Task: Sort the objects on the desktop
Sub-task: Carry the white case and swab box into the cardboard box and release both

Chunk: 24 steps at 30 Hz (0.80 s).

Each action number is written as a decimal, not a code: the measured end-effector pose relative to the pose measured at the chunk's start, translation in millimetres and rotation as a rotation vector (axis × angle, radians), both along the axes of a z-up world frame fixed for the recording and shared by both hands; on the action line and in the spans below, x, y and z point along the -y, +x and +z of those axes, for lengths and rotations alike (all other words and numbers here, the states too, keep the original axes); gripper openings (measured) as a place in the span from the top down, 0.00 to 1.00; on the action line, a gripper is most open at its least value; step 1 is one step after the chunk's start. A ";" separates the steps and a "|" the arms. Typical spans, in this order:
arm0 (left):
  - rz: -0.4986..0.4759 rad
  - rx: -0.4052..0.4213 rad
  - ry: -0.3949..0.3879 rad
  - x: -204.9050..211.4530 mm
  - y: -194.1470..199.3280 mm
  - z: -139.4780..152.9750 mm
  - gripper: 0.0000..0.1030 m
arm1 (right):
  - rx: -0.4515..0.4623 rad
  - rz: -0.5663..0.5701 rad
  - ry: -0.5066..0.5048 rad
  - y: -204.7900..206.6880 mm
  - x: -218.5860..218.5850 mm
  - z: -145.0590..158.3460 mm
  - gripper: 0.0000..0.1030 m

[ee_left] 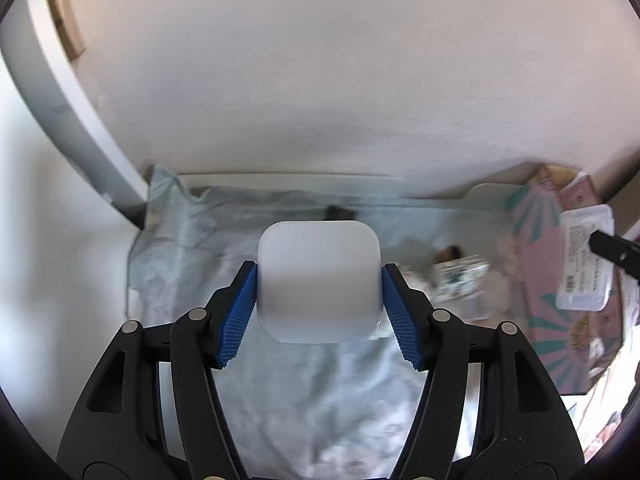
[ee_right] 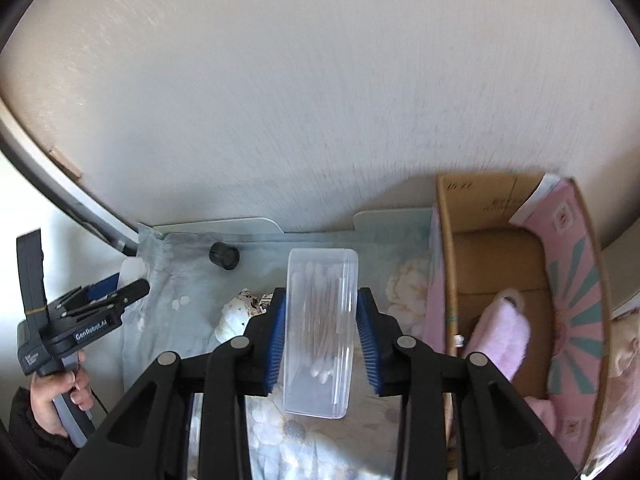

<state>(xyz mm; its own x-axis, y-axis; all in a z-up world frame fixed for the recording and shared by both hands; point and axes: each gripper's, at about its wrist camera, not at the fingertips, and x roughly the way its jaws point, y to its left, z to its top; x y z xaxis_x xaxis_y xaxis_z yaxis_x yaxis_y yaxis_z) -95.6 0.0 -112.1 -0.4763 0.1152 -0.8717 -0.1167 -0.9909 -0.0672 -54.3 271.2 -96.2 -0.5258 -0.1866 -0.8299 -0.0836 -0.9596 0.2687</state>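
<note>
My left gripper (ee_left: pixel 319 284) is shut on a white rounded square box (ee_left: pixel 319 280), held above the pale blue floral cloth (ee_left: pixel 320 392). My right gripper (ee_right: pixel 321 316) is shut on a clear plastic case of cotton swabs (ee_right: pixel 320 332), held above the cloth just left of the pink cardboard box (ee_right: pixel 576 280). The case also shows at the right edge of the left wrist view (ee_left: pixel 586 258), over the pink box (ee_left: pixel 552 320). The left gripper shows at the far left of the right wrist view (ee_right: pixel 120 292).
The open pink box holds a fluffy pink item (ee_right: pixel 500 332). A black cap (ee_right: pixel 224 255) lies near the wall. A seashell (ee_right: pixel 236 316) and a small printed packet (ee_left: pixel 460 276) lie on the cloth. The wall stands close behind.
</note>
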 end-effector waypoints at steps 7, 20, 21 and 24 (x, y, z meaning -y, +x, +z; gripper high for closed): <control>-0.036 0.003 0.054 -46.0 7.6 6.8 0.43 | -0.017 0.031 0.022 22.5 -14.4 21.2 0.70; -0.198 -0.038 0.066 -170.3 28.5 35.9 0.43 | -0.015 0.036 0.063 72.6 -76.9 37.1 0.70; -0.209 -0.039 0.070 -180.1 29.4 36.1 0.43 | -0.011 0.032 0.064 76.9 -82.9 36.4 0.70; -0.250 -0.039 0.082 -210.3 32.5 37.0 0.43 | -0.001 0.019 0.075 87.7 -98.1 34.2 0.70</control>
